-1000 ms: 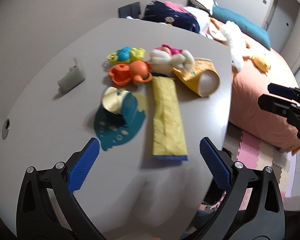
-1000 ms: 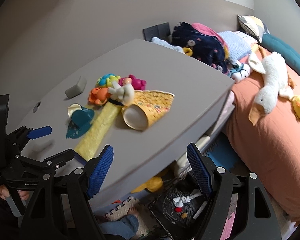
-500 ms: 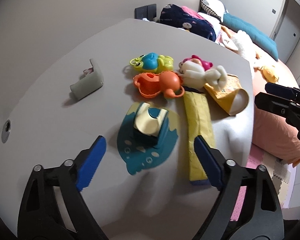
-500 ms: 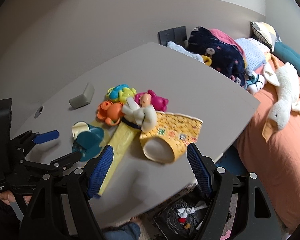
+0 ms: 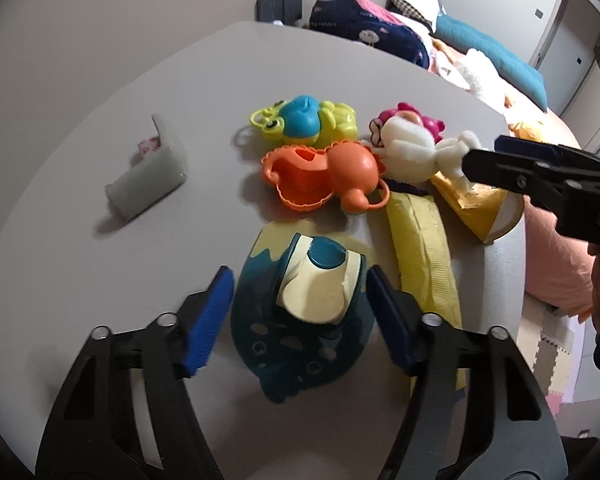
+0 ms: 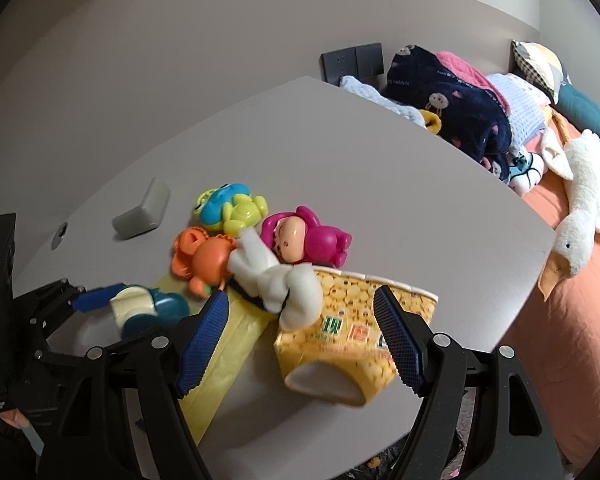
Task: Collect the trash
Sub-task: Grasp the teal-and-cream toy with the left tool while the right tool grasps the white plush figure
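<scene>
On the grey table (image 5: 80, 240) lies a pile of toys and trash. My left gripper (image 5: 300, 320) is open, its blue pads either side of a teal and cream toy (image 5: 316, 292). My right gripper (image 6: 300, 344) is open over a yellow paper cup (image 6: 348, 344) lying on its side, with a crumpled white tissue (image 6: 276, 276) between the pads. A long yellow wrapper (image 5: 420, 256) lies beside the teal toy. The cup (image 5: 480, 208), the tissue (image 5: 412, 152) and the right gripper's fingers (image 5: 540, 168) show in the left wrist view.
An orange toy (image 5: 328, 176), a green and blue toy (image 5: 304, 120) and a pink figure (image 6: 304, 240) lie behind the trash. A grey block (image 5: 148, 172) sits left. A bed with a white plush goose (image 6: 580, 220) and bedding stands right of the table edge.
Both grippers have moved forward and down toward the pile. The left now straddles the teal toy, the right is over the yellow cup and tissue.
</scene>
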